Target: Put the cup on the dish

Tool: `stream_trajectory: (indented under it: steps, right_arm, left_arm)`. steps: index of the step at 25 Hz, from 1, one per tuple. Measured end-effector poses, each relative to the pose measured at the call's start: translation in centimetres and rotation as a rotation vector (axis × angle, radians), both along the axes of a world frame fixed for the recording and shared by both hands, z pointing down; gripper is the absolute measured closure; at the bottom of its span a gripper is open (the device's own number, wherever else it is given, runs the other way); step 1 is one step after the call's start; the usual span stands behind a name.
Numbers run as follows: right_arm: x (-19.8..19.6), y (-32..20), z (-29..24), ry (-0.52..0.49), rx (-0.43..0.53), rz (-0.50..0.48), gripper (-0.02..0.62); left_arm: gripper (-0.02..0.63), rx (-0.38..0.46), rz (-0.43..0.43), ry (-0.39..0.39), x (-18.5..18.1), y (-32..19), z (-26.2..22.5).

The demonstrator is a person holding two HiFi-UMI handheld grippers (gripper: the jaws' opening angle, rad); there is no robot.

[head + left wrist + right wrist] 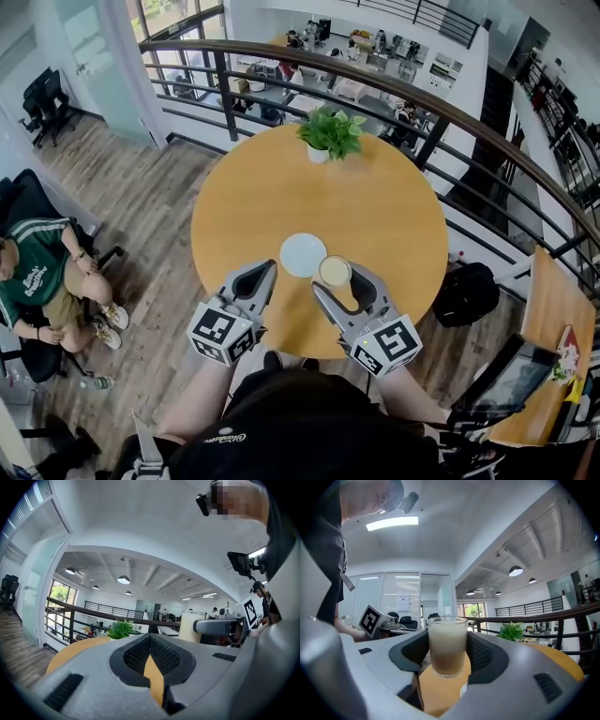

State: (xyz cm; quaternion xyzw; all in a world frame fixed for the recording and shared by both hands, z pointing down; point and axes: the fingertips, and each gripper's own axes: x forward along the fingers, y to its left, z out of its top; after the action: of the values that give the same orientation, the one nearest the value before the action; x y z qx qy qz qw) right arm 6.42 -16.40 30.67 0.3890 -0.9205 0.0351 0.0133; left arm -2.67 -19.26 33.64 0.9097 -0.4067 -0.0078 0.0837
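A clear cup point(335, 271) of beige drink stands on the round wooden table point(375, 206), just right of a white dish point(303, 254) and beside it, not on it. My right gripper point(338, 280) has its jaws on either side of the cup point(447, 644). Their dark pads point(483, 654) touch the glass on both sides, and the cup's base rests on the table. A sliver of the dish point(462, 689) shows below the cup. My left gripper point(266, 272) hovers near the table's front edge, left of the dish, shut and holding nothing.
A potted green plant point(328, 133) stands at the table's far edge. A curved railing point(394, 89) runs behind the table, over a lower floor. A person sits in a chair point(37, 281) to the left. A second table point(553, 309) stands at the right.
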Motion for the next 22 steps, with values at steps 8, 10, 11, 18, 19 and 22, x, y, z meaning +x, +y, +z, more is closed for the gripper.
stream_trajectory:
  steps: [8, 10, 11, 18, 19, 22]
  right_arm:
    - [-0.4, -0.4, 0.4, 0.004, -0.014, 0.012, 0.35]
    - [-0.4, -0.5, 0.5, 0.004, -0.024, 0.017, 0.35]
    - [-0.5, -0.5, 0.6, 0.005, -0.031, 0.019, 0.35]
    - [-1.0, -1.2, 3.4, 0.019, -0.099, 0.03, 0.35]
    - [-1.1, -1.2, 3.9, 0.023, -0.113, 0.03, 0.35]
    - [-1.5, -1.8, 5.4, 0.034, -0.143, 0.028, 0.35]
  left_arm:
    - [0.612, -0.021, 0.032, -0.002, 0.4, -0.2, 0.4]
    - [0.612, -0.033, 0.037, -0.002, 0.5, -0.2, 0.5]
    - [0.612, -0.038, 0.037, -0.002, 0.4, -0.3, 0.7]
    - [0.612, -0.098, 0.036, 0.003, -0.5, -0.7, 3.7]
    - [0.612, -0.113, 0.035, 0.004, -0.5, -0.7, 4.2]
    - [0.612, -0.15, 0.036, 0.004, -0.7, -1.2, 6.2]
